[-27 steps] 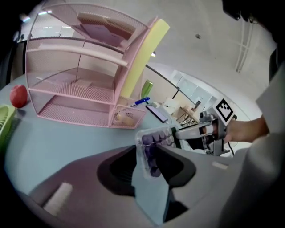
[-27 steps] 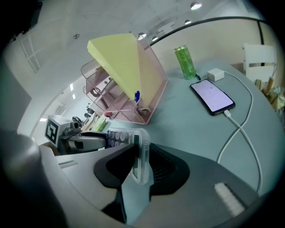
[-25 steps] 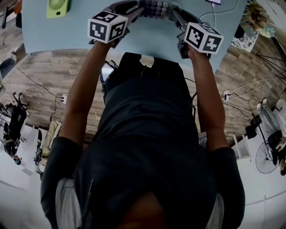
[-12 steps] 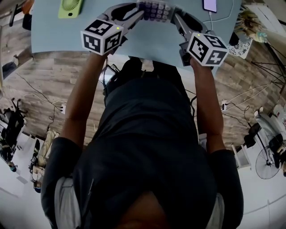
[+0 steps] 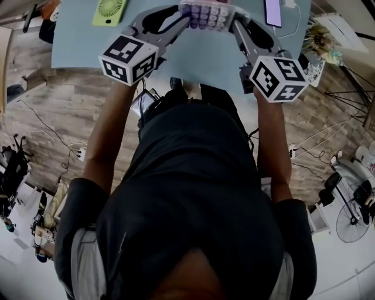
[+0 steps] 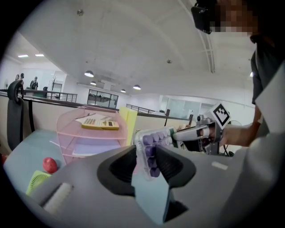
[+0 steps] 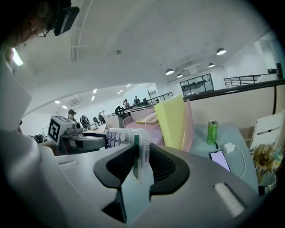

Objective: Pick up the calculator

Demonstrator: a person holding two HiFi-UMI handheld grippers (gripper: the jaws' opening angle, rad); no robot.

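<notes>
Two grippers hold the calculator [image 5: 206,14] between them over the blue worktop [image 5: 193,55]. Your left gripper [image 5: 185,16] pinches its left end. Your right gripper [image 5: 234,22] pinches its right end. The purple keys face up. Farther off on the worktop lie a green fan [image 5: 109,10] and a phone [image 5: 273,12]. A pink tray rack [image 6: 89,138] stands behind them.

Light: bright and even, ceiling lamps [image 6: 89,73] glowing high above the calculator [image 6: 149,149].
Head view: darker below the calculator, shirt [image 5: 193,193] nearly black, table [image 5: 193,55] pale.
Focus: fingers [image 6: 118,169] beside the calculator soft, too near the lens.
Edges: fisheye bend, black corners in both gripper views.
Patch: mosaic blur far above the calculator, left gripper view.
</notes>
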